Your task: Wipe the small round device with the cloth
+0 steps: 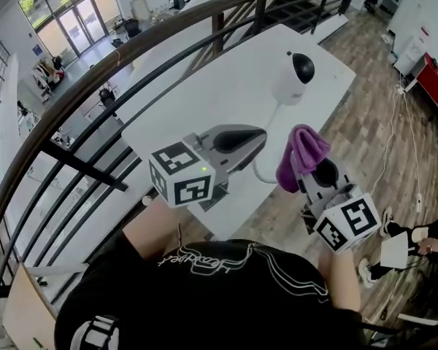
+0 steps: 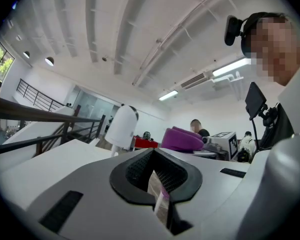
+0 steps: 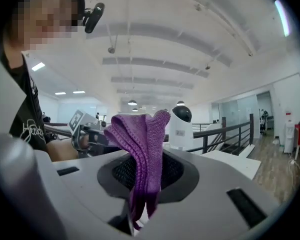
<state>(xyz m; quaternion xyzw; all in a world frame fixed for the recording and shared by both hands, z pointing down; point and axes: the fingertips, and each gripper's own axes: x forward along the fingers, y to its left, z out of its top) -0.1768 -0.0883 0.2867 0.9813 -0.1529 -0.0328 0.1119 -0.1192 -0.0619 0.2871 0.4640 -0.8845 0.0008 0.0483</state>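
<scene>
Two tongs showing in head view: left tongs (image 1: 257, 141) hovering at near edge of white desk (image 1: 226, 79), right tongs (image 1: 315, 172) gripping purple cloth (image 1: 305, 152). Small round device (image 1: 293, 77) standing on desk beyond both, apart from cloth.
Left gripper view: left tongs (image 2: 160, 204) pressing together, empty; device (image 2: 122, 126) standing ahead.
Right gripper view: right tongs (image 3: 140, 219) clamping on cloth (image 3: 142, 149), folds sticking up; device (image 3: 180, 126) standing behind.
</scene>
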